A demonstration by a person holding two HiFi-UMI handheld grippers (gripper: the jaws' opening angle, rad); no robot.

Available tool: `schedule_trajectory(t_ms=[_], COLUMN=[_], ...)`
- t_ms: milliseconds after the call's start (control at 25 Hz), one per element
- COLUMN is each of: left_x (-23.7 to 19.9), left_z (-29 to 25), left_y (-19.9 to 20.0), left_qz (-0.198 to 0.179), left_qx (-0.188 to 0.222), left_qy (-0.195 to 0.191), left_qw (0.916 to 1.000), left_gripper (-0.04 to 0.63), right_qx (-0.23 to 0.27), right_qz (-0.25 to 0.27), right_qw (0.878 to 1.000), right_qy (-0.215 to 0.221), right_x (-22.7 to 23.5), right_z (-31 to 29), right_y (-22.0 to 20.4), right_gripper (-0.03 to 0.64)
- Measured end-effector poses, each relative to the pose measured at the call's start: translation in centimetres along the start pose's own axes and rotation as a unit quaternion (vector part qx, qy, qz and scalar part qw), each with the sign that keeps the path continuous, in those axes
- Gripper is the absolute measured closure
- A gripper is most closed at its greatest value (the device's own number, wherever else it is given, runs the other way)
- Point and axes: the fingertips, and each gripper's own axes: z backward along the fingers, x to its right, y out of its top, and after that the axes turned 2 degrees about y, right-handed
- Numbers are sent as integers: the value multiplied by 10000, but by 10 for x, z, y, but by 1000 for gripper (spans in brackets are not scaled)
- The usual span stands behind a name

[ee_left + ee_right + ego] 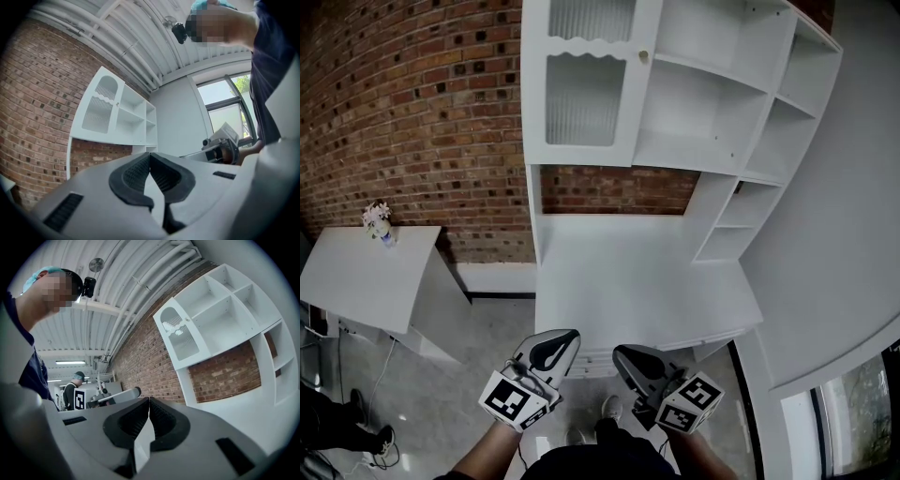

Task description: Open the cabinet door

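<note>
Left claw is clenched on nothing, pads pressed together, and the right claw matches it, closed and empty. Both hang low in the head view, just in front of the person, well short of the cabinet. The cabinet door, white with ribbed panes, sits shut at the upper left of the unit, its small knob on the right edge. This looks like the approach, with no contact made yet. The next move calls for lifting one claw to that knob, parting its jaws, pinching the knob squarely, then swinging the door out about its left side.
</note>
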Motion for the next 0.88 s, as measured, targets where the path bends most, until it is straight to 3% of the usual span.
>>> schedule_trajectory(t_ms=[320,880], left_x=[-24,-74], left_z=[-43,-172], left_y=[-3,-8], left_qz=[-171,-510], left_qx=[-113,-190], left_qy=[91,503], left_qw=[9997,9973], left_gripper=[588,588], right_qx=[103,160], right_qz=[-121,-283], right_qw=[9998,9986], right_qy=[116,428], right_x=[48,191], right_z=[-15,-34], right_y=[9,46], right_gripper=[591,591])
